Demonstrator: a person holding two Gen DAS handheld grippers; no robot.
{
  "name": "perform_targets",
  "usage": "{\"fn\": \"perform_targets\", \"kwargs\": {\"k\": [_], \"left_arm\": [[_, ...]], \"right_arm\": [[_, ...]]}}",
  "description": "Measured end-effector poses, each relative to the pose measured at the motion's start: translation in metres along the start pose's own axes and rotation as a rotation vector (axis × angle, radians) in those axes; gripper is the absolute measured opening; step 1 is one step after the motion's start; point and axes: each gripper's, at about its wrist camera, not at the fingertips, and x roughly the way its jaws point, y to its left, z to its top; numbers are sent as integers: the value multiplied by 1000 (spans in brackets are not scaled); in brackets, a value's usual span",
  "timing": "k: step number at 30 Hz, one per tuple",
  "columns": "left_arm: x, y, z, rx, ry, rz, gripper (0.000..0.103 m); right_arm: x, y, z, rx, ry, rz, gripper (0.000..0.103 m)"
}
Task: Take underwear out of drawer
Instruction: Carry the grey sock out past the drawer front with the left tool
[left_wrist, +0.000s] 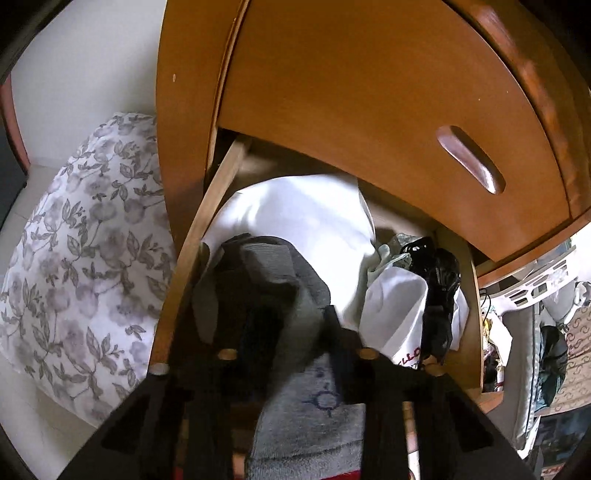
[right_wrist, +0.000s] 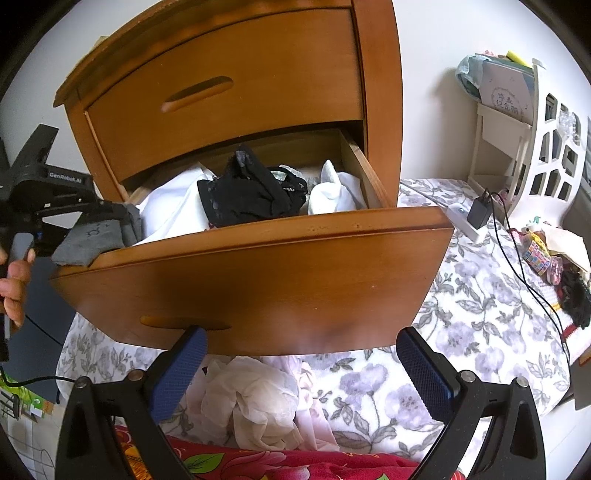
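A wooden nightstand (right_wrist: 229, 74) stands against a pale wall (right_wrist: 424, 55), beside a floral bedspread (right_wrist: 461, 295)

Much of the open drawer's load is covered, cropped or smeared.

In the left wrist view the left gripper (left_wrist: 291, 325) is a dark blur over a grey garment (left_wrist: 310, 402), so whether its fingers press the cloth cannot be told; that garment runs off the bottom edge. The white cloth (left_wrist: 303, 221) reaches under the upper drawer front (left_wrist: 369, 110), its far end hidden. Red lettering on a white item (left_wrist: 410, 356) is partly covered and unreadable. In the right wrist view the drawer front (right_wrist: 280, 280) hides the lower part of the black underwear (right_wrist: 247, 192), and the person's hand (right_wrist: 14, 284) is cut by the left edge.
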Motion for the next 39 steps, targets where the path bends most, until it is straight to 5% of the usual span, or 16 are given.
{"fn": "perform_targets", "kwargs": {"k": [4, 27, 39], "left_arm": [[-2, 1, -2, 7, -28, 28, 10], [-99, -5, -15, 62, -365, -123, 9], [-178, -14, -42, 126, -512, -260, 9]], "right_arm": [[0, 0, 0, -1, 0, -2, 103], [-1, 3, 1, -19, 3, -25, 103], [-2, 5, 1, -35, 5, -47, 103]]}}
